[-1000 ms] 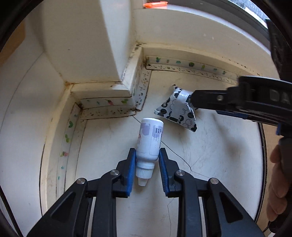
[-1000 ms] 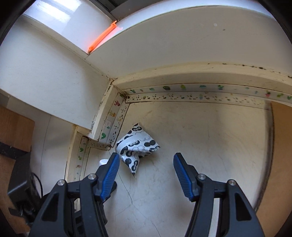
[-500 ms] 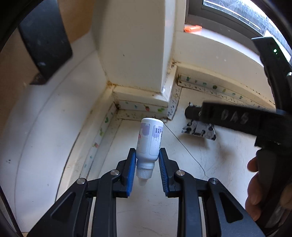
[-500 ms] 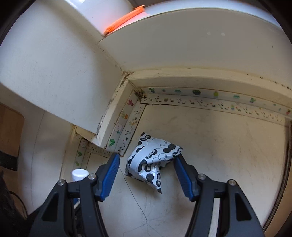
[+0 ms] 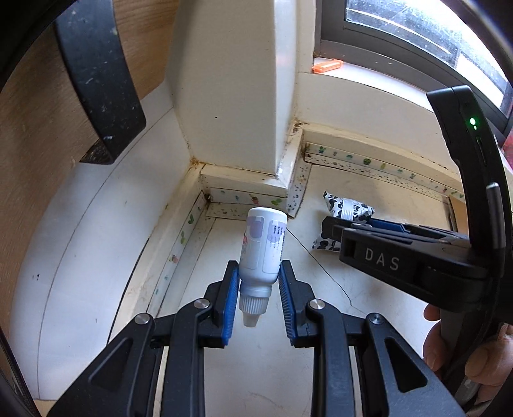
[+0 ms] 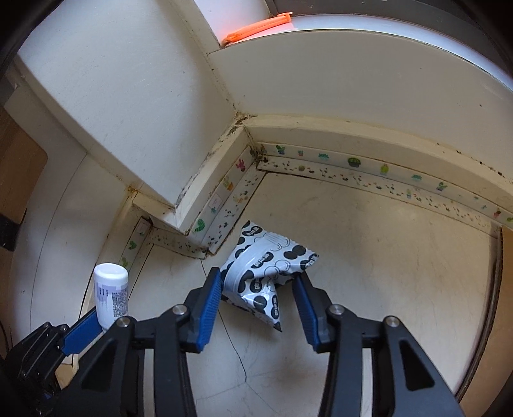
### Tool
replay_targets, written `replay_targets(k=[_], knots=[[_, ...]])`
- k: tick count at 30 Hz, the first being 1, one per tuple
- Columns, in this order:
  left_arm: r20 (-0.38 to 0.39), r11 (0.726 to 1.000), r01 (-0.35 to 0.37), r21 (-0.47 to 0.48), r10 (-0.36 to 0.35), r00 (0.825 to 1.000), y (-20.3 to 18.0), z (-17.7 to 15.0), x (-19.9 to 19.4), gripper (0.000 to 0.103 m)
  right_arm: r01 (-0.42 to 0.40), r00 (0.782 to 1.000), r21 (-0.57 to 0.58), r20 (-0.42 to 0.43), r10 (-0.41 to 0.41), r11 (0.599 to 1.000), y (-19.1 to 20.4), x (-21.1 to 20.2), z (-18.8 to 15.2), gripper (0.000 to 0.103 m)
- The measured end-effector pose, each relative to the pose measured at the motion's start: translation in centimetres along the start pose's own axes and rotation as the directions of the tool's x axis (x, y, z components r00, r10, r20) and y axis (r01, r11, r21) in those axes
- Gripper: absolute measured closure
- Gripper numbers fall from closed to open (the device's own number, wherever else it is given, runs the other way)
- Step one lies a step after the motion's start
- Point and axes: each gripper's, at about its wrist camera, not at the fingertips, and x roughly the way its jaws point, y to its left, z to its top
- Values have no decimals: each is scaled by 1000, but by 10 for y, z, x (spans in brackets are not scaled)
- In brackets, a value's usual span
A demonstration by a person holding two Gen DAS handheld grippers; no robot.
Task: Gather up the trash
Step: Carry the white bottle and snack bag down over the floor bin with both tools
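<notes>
A small white dropper bottle (image 5: 263, 243), cap toward the camera, hangs above the floor with my left gripper (image 5: 259, 266) shut on its neck end. It also shows at the lower left of the right wrist view (image 6: 110, 288). A black-and-white spotted packet (image 6: 266, 263) lies on the pale floor by the wall corner. My right gripper (image 6: 256, 279) points down over it; its jaws are closing, the packet is between them, and the blue pads (image 6: 211, 295) meet its two sides. In the left wrist view the right gripper (image 5: 330, 227) covers most of the packet (image 5: 349, 205).
A white pillar (image 5: 231, 96) juts out just behind the packet, with stained skirting (image 6: 352, 162) carrying cactus stickers. An orange object (image 6: 256, 27) lies on the window sill. A black leg (image 5: 99, 80) stands at the left. A person's hand (image 5: 449, 346) holds the right gripper.
My right gripper moved in over the packet and its jaws narrowed onto it. The left gripper rose with the bottle and tilted, so the window now shows.
</notes>
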Motion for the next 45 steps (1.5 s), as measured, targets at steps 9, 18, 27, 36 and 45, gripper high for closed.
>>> replay_targets(k=[9, 18, 27, 36, 45], knots=[[6, 998, 68, 15, -68, 998, -8, -14, -29, 80, -38, 999, 43, -5, 38, 998, -11, -29, -31, 66], [40, 983, 173, 69, -176, 984, -18, -50, -86, 80, -65, 995, 86, 84, 58, 994, -8, -110, -91, 67], [73, 939, 283, 198, -302, 951, -22, -116, -170, 80, -33, 980, 114, 199, 10, 993, 30, -207, -193, 67], [63, 879, 364, 308, -400, 914, -10, -212, -245, 80, 23, 959, 152, 277, -65, 988, 82, -273, -313, 67], [11, 851, 396, 344, -426, 905, 10, -306, -282, 80, 60, 958, 160, 267, -102, 985, 117, -298, -412, 67]])
